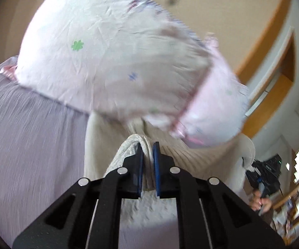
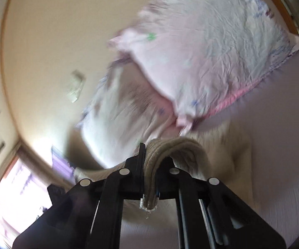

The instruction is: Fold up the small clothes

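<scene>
Left hand-held gripper (image 1: 147, 145): its blue pads are closing tightly on a bunched edge of the cream knit garment (image 1: 201, 155), with a folded roll of fabric passing between them.
Right hand-held gripper (image 2: 150, 147): its fingers are pinching another thick rolled edge of the same garment (image 2: 190, 147), nearly closed on the cloth.
Garment position: it is hanging between the two grippers, apparently lifted above the lilac bed sheet (image 1: 29, 145), just in front of the pillows.
Progress: judging by the bunched, unflattened cloth, folding is only beginning; spreading, creasing and stacking are all remaining.
Left view only: it is showing the person's other hand (image 1: 260, 202) holding the second device, and one patterned pillow (image 1: 108, 51).
Right view only: it is revealing two overlapping pillows (image 2: 201, 51) and a bright window (image 2: 14, 193); both views are motion-blurred.
</scene>
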The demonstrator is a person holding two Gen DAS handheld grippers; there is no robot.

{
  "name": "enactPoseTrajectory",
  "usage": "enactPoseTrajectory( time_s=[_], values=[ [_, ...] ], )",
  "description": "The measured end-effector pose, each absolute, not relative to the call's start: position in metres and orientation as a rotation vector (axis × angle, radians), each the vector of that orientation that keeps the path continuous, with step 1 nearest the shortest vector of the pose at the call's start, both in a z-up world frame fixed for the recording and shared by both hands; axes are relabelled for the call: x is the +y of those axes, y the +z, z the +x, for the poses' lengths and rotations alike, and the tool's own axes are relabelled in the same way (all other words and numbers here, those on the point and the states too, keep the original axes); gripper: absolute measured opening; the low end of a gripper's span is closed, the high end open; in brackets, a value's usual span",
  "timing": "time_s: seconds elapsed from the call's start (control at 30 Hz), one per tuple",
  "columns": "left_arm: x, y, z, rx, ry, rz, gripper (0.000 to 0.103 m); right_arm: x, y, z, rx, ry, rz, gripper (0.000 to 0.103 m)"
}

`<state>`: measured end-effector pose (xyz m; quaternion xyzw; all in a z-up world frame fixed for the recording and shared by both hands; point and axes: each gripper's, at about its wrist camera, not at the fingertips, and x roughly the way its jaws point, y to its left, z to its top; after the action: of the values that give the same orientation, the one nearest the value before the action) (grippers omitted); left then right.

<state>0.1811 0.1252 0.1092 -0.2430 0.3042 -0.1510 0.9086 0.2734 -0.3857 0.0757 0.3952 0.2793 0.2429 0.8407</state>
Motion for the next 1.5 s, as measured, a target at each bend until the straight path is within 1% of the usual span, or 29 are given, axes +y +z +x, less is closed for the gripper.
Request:
enactPoseTrajectory(
  time_s=[0.07,0.13,0.2,0.27,0.3,0.33,0.37,0.4,0.43,0.47,0.57,0.7,0.83,0.9,1.0,1.03,1.07,1.1,1.17,1.2,1.33,1.43,1.5],
  values=[
    [0.122,0.098,0.224,0.668,-0.262,-0.488,0.009,-0.381,0.055,0.314,0.652,0.423,0.856,0.008],
    [0.121,0.073,0.267,0.763,-0.211,-0.499,0.009,-0.376,0.032,0.343,0.74,0.311,0.843,0.008],
    [0.125,0.049,0.292,0.848,-0.168,-0.548,0.009,-0.373,0.009,0.362,0.828,0.232,0.879,0.009],
    [0.133,0.039,0.298,0.867,-0.173,-0.636,0.011,-0.374,0.009,0.364,0.826,0.232,0.889,0.01],
    [0.138,0.039,0.296,0.855,-0.191,-0.679,0.013,-0.375,0.014,0.363,0.81,0.254,0.889,0.016],
    [0.143,0.042,0.292,0.833,-0.216,-0.713,0.016,-0.376,0.022,0.361,0.786,0.27,0.878,0.039],
    [0.148,0.049,0.286,0.805,-0.223,-0.725,0.028,-0.377,0.029,0.356,0.757,0.265,0.867,0.058],
    [0.152,0.058,0.279,0.773,-0.222,-0.722,0.036,-0.379,0.038,0.347,0.713,0.253,0.856,0.092],
    [0.157,0.067,0.271,0.748,-0.217,-0.713,0.051,-0.381,0.045,0.337,0.664,0.252,0.846,0.098],
    [0.161,0.076,0.26,0.732,-0.213,-0.695,0.057,-0.381,0.053,0.327,0.631,0.296,0.824,0.098],
    [0.166,0.083,0.235,0.779,-0.212,-0.644,0.062,-0.379,0.056,0.305,0.625,0.341,0.787,0.098],
    [0.161,0.065,0.217,0.892,-0.233,-0.643,0.062,-0.383,0.043,0.283,0.58,0.339,0.762,0.098],
    [0.149,0.037,0.212,0.981,-0.23,-0.621,0.062,-0.391,0.026,0.29,0.616,0.337,0.824,0.098],
    [0.143,0.028,0.215,1.007,-0.223,-0.612,0.062,-0.395,0.029,0.288,0.599,0.338,0.824,0.098],
    [0.139,0.025,0.216,0.987,-0.197,-0.601,0.062,-0.398,0.03,0.286,0.583,0.35,0.836,0.098],
    [0.135,0.025,0.218,0.981,-0.181,-0.615,0.052,-0.398,0.029,0.287,0.586,0.359,0.845,0.098],
    [0.137,0.02,0.219,0.986,-0.157,-0.649,0.028,-0.399,0.028,0.286,0.59,0.366,0.849,0.098],
    [0.138,0.015,0.22,0.989,-0.155,-0.701,0.024,-0.4,0.027,0.287,0.594,0.372,0.852,0.098],
    [0.142,0.013,0.22,0.966,-0.166,-0.782,0.019,-0.4,0.027,0.288,0.596,0.388,0.86,0.098],
    [0.143,0.018,0.217,0.939,-0.192,-0.812,0.018,-0.402,0.028,0.288,0.591,0.392,0.863,0.098],
    [0.122,0.061,0.214,0.837,-0.336,-0.844,0.015,-0.41,0.033,0.284,0.563,0.391,0.863,0.098],
    [0.077,0.097,0.223,0.767,-0.489,-0.844,0.014,-0.418,0.042,0.277,0.522,0.388,0.861,0.098],
    [0.021,0.118,0.238,0.746,-0.636,-0.815,0.013,-0.423,0.047,0.271,0.494,0.37,0.84,0.098]
  ],
)
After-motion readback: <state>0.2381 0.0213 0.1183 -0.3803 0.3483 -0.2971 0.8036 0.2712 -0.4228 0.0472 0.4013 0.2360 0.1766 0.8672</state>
